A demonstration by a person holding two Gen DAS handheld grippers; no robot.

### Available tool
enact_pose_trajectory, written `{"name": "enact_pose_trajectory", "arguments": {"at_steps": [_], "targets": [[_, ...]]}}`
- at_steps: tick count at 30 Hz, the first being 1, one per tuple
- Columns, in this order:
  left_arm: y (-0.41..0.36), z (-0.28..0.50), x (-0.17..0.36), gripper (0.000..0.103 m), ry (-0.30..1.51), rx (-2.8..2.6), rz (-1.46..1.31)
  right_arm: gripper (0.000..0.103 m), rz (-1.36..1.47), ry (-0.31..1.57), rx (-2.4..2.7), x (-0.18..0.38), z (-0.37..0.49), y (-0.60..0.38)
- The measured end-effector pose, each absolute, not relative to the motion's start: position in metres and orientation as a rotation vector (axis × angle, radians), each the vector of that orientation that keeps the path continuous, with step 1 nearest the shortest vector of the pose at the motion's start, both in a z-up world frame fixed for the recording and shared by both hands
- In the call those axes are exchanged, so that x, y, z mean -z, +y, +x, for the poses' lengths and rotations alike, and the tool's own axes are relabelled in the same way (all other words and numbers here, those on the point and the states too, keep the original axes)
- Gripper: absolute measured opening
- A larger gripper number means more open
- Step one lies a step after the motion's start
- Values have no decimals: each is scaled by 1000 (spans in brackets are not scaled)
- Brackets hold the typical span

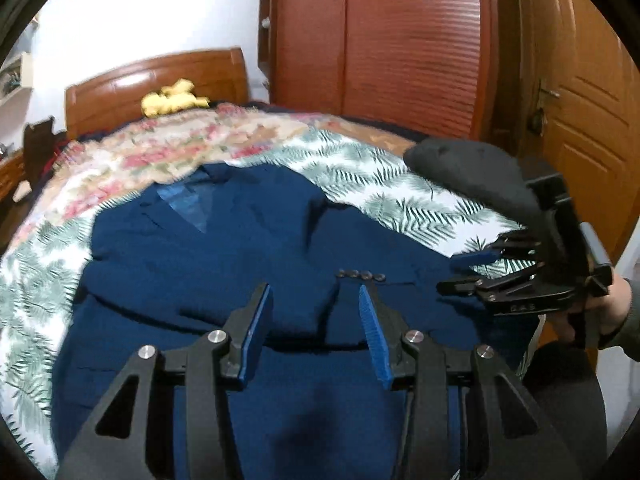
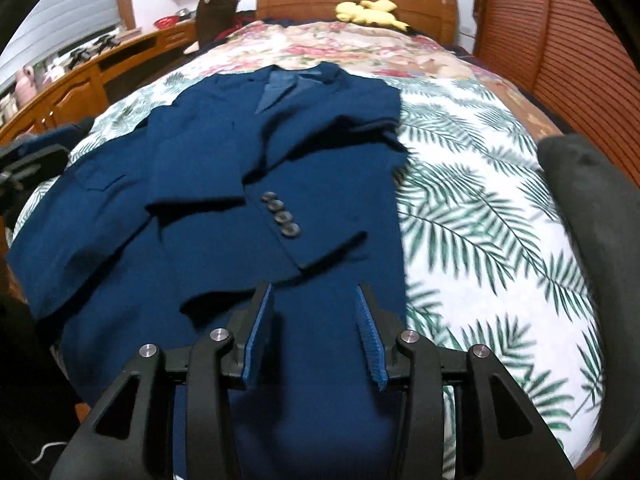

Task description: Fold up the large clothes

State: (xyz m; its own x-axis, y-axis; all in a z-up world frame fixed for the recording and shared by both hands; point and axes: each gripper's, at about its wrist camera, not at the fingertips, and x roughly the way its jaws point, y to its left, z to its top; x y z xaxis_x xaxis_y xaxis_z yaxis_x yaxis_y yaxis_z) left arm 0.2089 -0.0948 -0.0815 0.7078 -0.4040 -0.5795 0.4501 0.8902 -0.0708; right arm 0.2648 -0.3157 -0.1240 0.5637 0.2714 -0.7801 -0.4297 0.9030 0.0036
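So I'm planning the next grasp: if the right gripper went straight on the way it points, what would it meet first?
Probably the blue jacket: the open right gripper hangs over its lower part, aimed near the buttoned sleeve cuff. Depth is unclear.

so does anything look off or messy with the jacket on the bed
Slightly. The navy jacket is only half folded: one sleeve lies across the front, while the side nearer the desk still splays outward. No damage is visible. Both grippers are open above it.
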Motion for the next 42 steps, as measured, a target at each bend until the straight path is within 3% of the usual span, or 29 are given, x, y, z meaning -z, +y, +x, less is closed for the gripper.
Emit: {"name": "enact_pose_trajectory", "arguments": {"at_steps": [9,19,24,25,28,42], "targets": [[-121,258,123,43,808,470,45,50,-185,855,-365,121,255,-335],[-142,276,135,43,859,411,125,51,-226,856,-375,121,237,-347],[-147,279,145,30,890,405,155,51,-245,854,-359,120,230,-350],[-147,279,145,20,889,402,163,51,-241,857,-363,121,229,-351],[-141,278,141,3,888,394,138,51,-233,867,-364,124,229,-351],[-81,235,87,0,729,340,82,51,-193,827,-410,136,247,-310]]}}
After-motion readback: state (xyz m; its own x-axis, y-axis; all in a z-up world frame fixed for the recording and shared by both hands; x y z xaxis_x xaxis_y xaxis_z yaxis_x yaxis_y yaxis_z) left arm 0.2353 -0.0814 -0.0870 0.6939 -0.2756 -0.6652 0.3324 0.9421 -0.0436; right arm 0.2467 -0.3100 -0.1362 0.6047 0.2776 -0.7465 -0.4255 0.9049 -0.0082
